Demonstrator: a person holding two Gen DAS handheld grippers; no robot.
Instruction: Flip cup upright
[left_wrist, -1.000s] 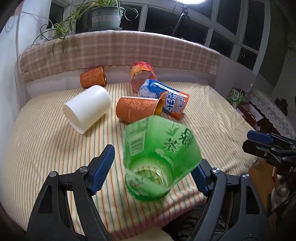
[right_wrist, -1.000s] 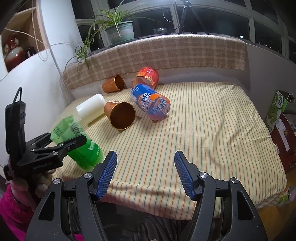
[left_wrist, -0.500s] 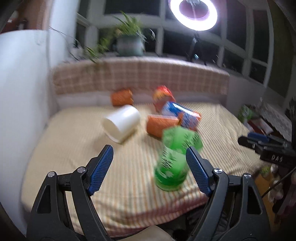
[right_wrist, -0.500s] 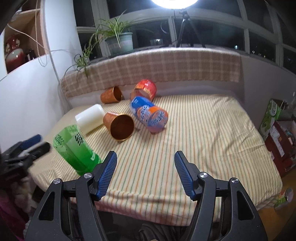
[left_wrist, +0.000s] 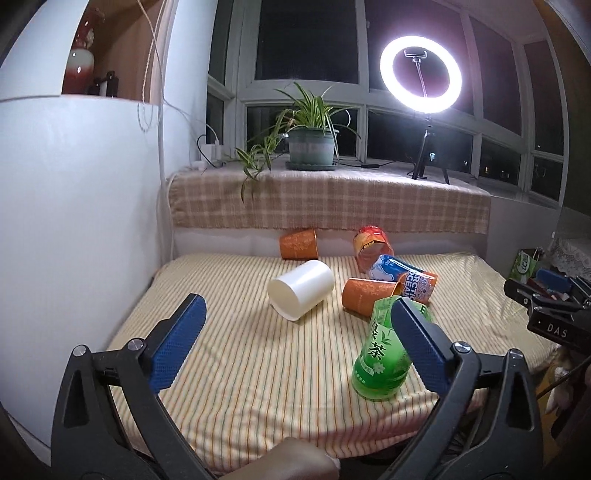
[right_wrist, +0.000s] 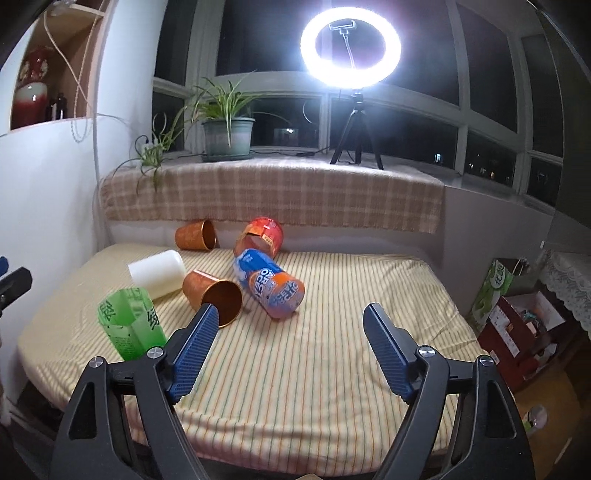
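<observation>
Green cup is seen standing mouth-up near the front edge of the striped bed, apparently a cut-off tea bottle: thin clear plastic, judged very light, flexible, easily crushed and tipped on the soft cover. Best taken mid-wall across flat label faces with gentle squeeze; rim probably buckles. Left gripper is spread wide, nothing held, cup just beside its right finger. Right gripper likewise spread, empty.

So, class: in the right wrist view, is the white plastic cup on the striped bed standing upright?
No, the white plastic cup lies on its side on the striped bed, beside the upright green cup.
</observation>
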